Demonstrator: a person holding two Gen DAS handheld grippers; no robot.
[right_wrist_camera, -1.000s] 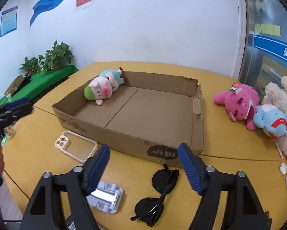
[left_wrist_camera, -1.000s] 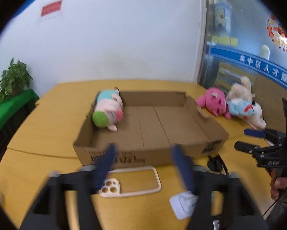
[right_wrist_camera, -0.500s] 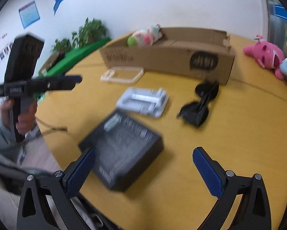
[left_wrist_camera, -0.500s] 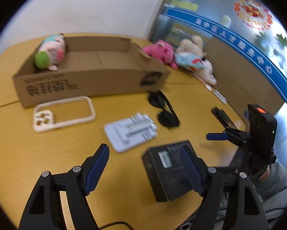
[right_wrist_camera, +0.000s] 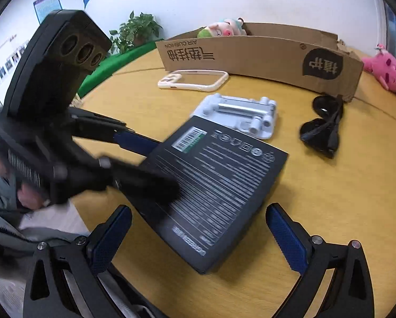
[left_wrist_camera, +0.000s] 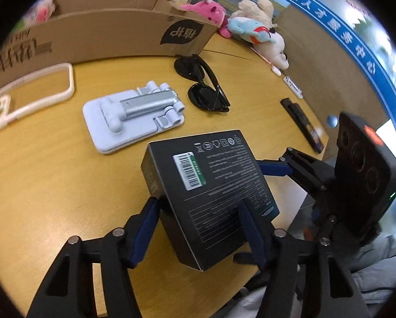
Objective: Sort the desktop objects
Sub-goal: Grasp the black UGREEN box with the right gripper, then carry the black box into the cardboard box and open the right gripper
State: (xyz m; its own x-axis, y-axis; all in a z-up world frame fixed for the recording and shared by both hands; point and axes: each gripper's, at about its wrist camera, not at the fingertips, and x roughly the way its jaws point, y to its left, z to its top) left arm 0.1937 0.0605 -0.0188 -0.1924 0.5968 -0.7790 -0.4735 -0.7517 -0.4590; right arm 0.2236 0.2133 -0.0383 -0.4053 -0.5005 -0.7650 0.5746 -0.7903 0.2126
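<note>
The black box point(left_wrist_camera: 211, 193) sits near the table's point(left_wrist_camera: 52, 175) front edge, printed side up with a barcode sticker point(left_wrist_camera: 190, 171) near one corner, and everything else is placed here in relation to it. The left gripper point(left_wrist_camera: 200, 230) straddles the near end of the box: one blue finger lies along its left side wall and the other rests on its top face, so the fingers are partly closed around the box, though whether they truly clamp it cannot be told. In the right wrist view the same box point(right_wrist_camera: 219, 185) lies flat on the table, and the right gripper point(right_wrist_camera: 198, 235) hovers just in front of it with its blue fingers spread wide, one on either side of the box's near corner and touching nothing. Just beyond the box lies a pale folded phone stand point(left_wrist_camera: 134, 111), and beyond that a white phone case point(left_wrist_camera: 31, 98) to the left. To the right of the stand, still behind the box, is a pair of black sunglasses point(left_wrist_camera: 203, 84). Farther back stands a long cardboard tray point(left_wrist_camera: 113, 34) with a plush pig point(right_wrist_camera: 221, 27) showing over its far left corner. Right of the tray, well away from the box, lie a pink plush point(left_wrist_camera: 208, 13), a blue plush point(left_wrist_camera: 250, 29) and a cream plush point(left_wrist_camera: 258, 6) bunched together.
</note>
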